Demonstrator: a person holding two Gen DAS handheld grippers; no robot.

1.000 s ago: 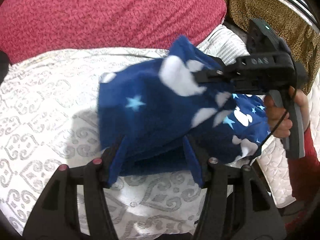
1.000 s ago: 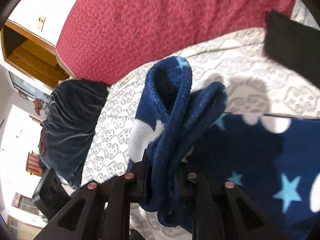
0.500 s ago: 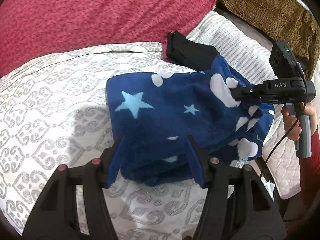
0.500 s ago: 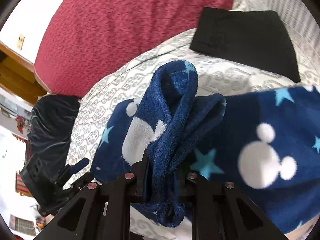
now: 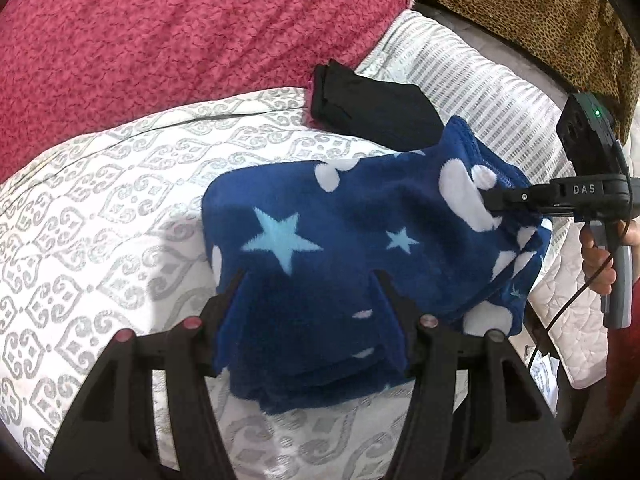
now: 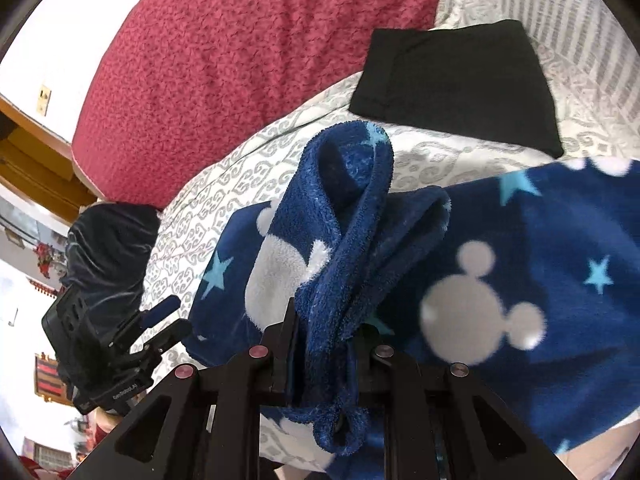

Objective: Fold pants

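Observation:
The blue fleece pants (image 5: 340, 240), printed with stars and white mouse heads, lie folded into a thick pad over the patterned bed sheet (image 5: 100, 220). My left gripper (image 5: 308, 304) is shut on the pad's near edge, and the stacked layers fill the gap between its fingers. My right gripper (image 5: 490, 200) clamps the far right corner, with a hand on its handle. In the right wrist view, the right gripper (image 6: 332, 328) is shut on a bunched ridge of the pants (image 6: 520, 260). The left gripper (image 6: 176, 320) shows at the pad's left end.
A folded black garment (image 5: 372, 112) lies on the sheet just beyond the pants, also the black garment (image 6: 456, 84). A red blanket (image 5: 160, 40) covers the far side. Leopard-print cloth (image 5: 520, 8) hangs at the upper right. A dark velvet heap (image 6: 108, 248) sits by the bed's left edge.
Both grippers have carried the pants sideways across the bed, and the pad now hangs flatter. The black garment has come into view beyond it. Neither grip has altered.

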